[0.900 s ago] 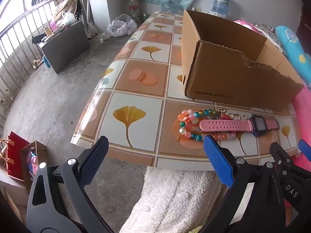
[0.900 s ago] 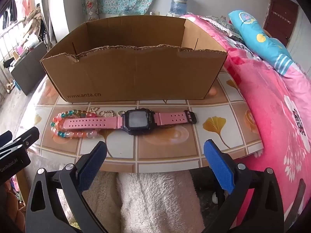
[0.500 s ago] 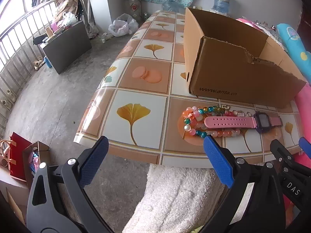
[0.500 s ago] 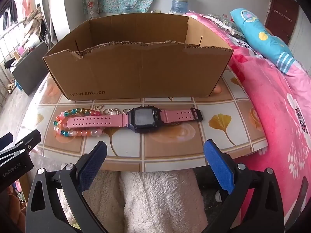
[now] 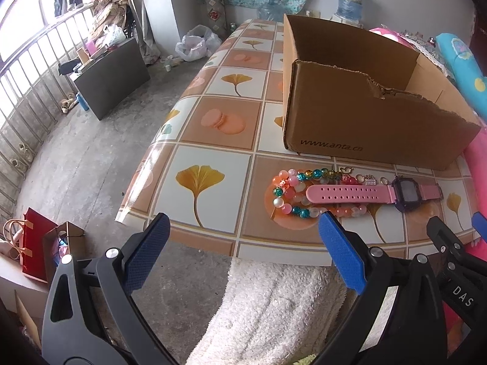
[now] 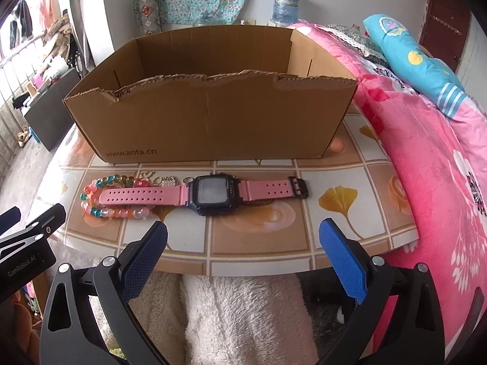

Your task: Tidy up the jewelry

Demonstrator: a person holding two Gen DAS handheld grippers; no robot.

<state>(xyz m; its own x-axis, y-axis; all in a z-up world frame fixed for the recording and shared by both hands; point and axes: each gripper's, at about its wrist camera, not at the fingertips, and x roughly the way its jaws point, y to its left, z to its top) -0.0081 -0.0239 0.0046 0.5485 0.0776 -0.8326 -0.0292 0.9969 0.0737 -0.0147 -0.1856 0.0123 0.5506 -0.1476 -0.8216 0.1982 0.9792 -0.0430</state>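
A pink-strapped digital watch [image 6: 213, 194] lies flat on the tiled table [image 6: 274, 237], its strap over a colourful bead bracelet [image 6: 118, 211]. A thin gold chain [image 6: 166, 180] lies just behind them. An open cardboard box [image 6: 213, 127] stands behind the jewelry. In the left wrist view the watch [image 5: 365, 194], the bracelet [image 5: 289, 188] and the box [image 5: 365, 127] sit to the right. My left gripper [image 5: 243, 252] is open and empty at the table's near edge. My right gripper [image 6: 243, 255] is open and empty, in front of the watch.
A white fluffy cloth [image 6: 243, 310] lies below the table edge under both grippers. A pink bed cover [image 6: 441, 182] borders the table on the right. The table's left edge drops to a concrete floor [image 5: 76, 152] with red gift bags [image 5: 33, 243].
Both grippers have moved slightly forward and up toward the table, so the jewelry and box sit a little closer. The jewelry has not moved.
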